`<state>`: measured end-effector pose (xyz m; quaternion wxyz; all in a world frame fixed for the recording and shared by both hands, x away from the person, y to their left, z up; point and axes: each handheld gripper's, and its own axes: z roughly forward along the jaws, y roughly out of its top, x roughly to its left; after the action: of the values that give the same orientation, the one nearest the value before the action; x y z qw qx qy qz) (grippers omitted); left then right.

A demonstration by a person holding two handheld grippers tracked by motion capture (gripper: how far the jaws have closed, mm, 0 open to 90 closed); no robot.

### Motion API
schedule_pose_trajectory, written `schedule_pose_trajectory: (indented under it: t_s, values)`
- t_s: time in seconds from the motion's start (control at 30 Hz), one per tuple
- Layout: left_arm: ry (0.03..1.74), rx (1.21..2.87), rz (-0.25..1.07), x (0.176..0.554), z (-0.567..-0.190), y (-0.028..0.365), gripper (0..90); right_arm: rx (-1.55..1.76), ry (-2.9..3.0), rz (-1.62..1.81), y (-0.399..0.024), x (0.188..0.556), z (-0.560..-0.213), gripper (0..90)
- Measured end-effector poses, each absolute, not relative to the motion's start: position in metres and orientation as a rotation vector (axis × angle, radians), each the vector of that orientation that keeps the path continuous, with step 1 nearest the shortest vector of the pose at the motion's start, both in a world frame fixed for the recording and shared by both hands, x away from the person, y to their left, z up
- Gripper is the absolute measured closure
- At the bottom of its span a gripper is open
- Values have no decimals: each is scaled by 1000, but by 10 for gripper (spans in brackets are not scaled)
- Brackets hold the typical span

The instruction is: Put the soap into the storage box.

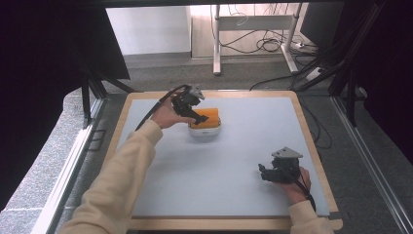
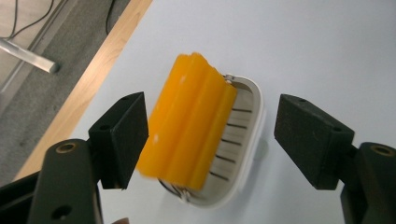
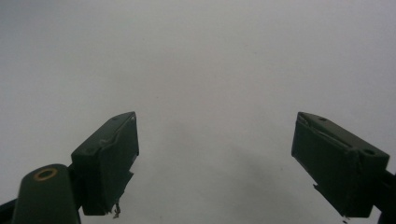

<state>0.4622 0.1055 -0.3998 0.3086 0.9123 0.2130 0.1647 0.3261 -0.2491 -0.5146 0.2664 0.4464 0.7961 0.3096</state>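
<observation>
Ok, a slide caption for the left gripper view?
Open left gripper straddles an orange block leaning in a white dish.

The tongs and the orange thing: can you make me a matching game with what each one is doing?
Things:
1. left tongs
2. right tongs
3. orange block
4. white dish

States:
a. leaning up out of the dish
b. open over bare table, near the person's side
c. sitting flat on the table, holding something
d. open on either side of the orange block

Pairs: 1-d, 2-b, 3-a, 4-c
</observation>
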Motion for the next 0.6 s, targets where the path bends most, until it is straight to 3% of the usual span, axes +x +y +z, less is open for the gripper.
schedule_pose_trajectory:
  t_s: [0.6]
  values:
    - [811,2201,379,364,-427,175,261,1212,2144,821,-248,325,-515,151]
